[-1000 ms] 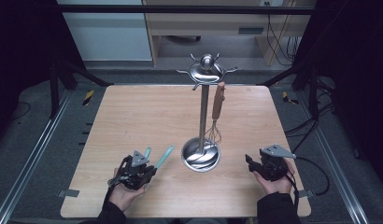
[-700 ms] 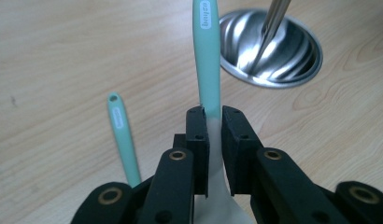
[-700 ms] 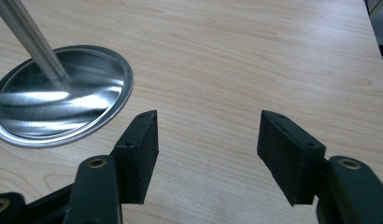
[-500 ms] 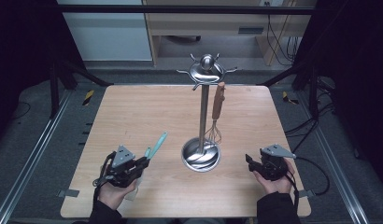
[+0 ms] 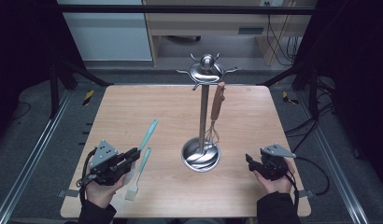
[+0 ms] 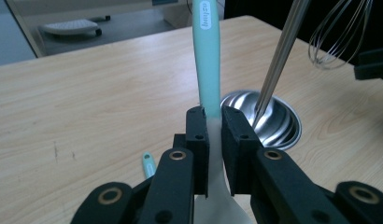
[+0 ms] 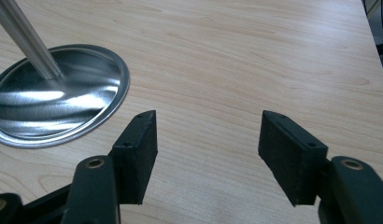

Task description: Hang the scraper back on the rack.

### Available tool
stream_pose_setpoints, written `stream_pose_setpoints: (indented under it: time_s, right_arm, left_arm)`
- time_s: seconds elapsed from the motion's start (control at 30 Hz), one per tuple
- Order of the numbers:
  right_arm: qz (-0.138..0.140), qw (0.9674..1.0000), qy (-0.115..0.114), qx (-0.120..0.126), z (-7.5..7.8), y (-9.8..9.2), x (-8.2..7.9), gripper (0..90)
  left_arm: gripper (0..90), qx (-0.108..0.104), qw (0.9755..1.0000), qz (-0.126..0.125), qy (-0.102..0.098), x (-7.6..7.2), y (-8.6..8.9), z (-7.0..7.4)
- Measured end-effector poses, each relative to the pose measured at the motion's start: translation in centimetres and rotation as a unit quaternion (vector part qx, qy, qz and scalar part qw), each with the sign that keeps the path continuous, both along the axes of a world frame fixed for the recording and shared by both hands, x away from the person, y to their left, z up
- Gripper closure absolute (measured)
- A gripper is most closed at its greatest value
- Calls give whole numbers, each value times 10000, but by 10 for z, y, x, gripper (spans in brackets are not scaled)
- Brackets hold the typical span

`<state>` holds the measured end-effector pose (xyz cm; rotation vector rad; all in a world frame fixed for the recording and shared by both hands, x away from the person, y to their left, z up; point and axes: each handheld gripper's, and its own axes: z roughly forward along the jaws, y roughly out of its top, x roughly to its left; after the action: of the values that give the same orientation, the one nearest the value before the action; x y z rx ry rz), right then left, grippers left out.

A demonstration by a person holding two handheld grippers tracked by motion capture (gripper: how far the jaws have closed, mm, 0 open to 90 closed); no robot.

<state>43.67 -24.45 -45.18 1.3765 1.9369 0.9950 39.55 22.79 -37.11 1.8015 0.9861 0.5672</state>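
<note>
The left gripper (image 6: pixel 215 140) is clamping its jaws on the teal spatula (image 5: pixel 149 133) (left of the steel stand (image 5: pixel 202 156)); the right gripper (image 7: pixel 208 149) is holding its jaws apart.

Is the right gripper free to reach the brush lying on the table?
Probably not easily: the right gripper is open and empty, but the stand's base sits between it and the brush.
</note>
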Motion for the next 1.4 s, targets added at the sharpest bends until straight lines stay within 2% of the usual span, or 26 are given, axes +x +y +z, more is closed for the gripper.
stream_pose_setpoints:
  time_s: [0.33,0.53,0.73,1.03,1.13,1.4]
  right_arm:
    - [14,10000,-9,-23,0,1,0,379]
    - [25,10000,-7,-9,1,2,-1,379]
    - [27,10000,15,-43,-1,2,0,379]
    - [14,10000,40,-36,-2,1,1,379]
    - [4,10000,33,-44,-2,1,1,379]
    - [10,10000,42,-40,-2,1,1,380]
  left_arm:
    - [813,-365,9984,3,-421,-10,7,27]
    - [812,-467,9968,-114,-634,-15,5,40]
    - [813,-564,9946,-166,-854,-19,6,51]
    - [813,-812,9902,-311,-1090,-14,2,69]
    - [813,-857,9891,-344,-1149,-14,-1,72]
    - [813,-803,9877,-428,-1271,-18,-11,75]
